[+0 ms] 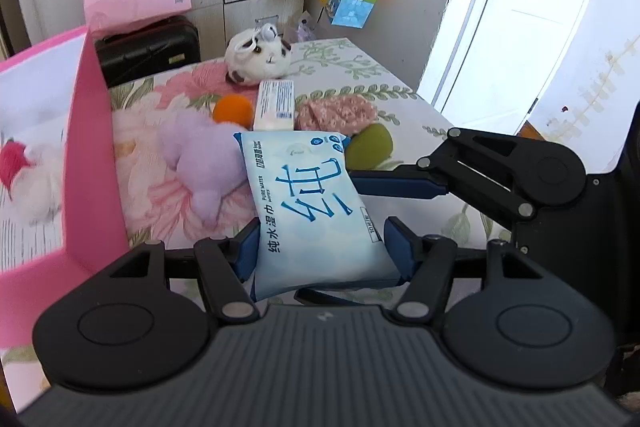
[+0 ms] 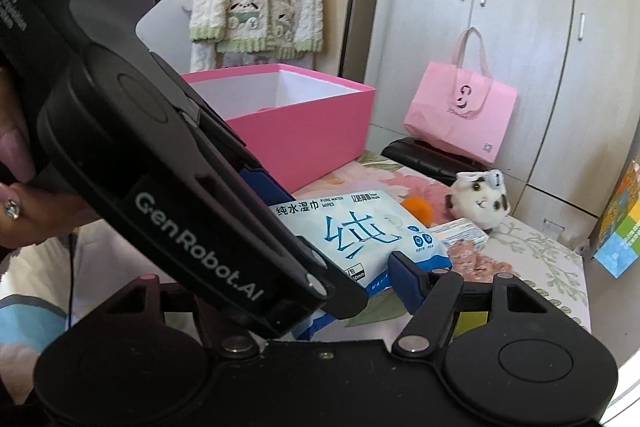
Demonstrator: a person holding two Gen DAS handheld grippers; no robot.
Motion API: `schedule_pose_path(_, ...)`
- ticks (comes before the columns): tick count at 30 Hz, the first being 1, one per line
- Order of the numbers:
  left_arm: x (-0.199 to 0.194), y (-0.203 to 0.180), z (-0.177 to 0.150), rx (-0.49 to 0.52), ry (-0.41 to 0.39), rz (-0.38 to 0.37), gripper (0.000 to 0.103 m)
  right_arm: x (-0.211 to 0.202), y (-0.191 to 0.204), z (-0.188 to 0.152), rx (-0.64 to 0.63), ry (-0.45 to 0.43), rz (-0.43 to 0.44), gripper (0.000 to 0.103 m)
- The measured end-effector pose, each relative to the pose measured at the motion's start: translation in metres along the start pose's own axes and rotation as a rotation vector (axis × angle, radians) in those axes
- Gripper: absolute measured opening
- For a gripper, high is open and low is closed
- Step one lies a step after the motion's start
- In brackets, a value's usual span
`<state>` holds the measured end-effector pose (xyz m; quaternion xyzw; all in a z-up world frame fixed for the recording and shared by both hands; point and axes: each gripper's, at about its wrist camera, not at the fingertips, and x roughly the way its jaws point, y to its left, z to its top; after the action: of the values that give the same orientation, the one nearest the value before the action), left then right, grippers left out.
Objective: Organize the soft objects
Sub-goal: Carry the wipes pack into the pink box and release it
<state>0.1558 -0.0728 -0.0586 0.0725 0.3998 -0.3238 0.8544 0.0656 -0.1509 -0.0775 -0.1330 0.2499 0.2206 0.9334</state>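
While left gripper [image 1: 320, 247] fingers pinch the glossy wipes pack [image 1: 312, 203], right gripper [image 2: 340, 291] fingers seemingly spread.

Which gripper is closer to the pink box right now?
Left. The left gripper, holding the wipes pack, is just beside the pink box; the right gripper is on the pack's far side.

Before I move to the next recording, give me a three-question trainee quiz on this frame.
1. True or false: the left gripper is shut on the wet wipes pack.
2. The pink box is: A) open-topped, B) lidded, C) lying on its side.
3. Fill in: the orange ball lies beside the purple ____.

Key: 1 true; 2 A; 3 plush toy. The right gripper reaches toward the pack's far side; whether it is open or shut cannot be told.
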Motion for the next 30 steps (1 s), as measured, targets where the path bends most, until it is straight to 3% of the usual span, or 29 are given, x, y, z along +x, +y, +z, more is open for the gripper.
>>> schedule_pose_path(12,0.025,0.027,-0.030,-0.111,0.103,-0.024,0.061,0.026,0.015,-0.020,0.033,0.083,0.085,0.073)
schedule_pose_path(23,0.033,0.030,-0.037,-0.107,0.110,-0.030,0.058,0.042,0.012,-0.031,0.110,0.145,0.095,0.079)
schedule_pose_path(30,0.022,0.023,-0.034,-0.092,0.136,-0.031,0.056,0.036,0.014,-0.029,0.128,0.135,0.122,0.068)
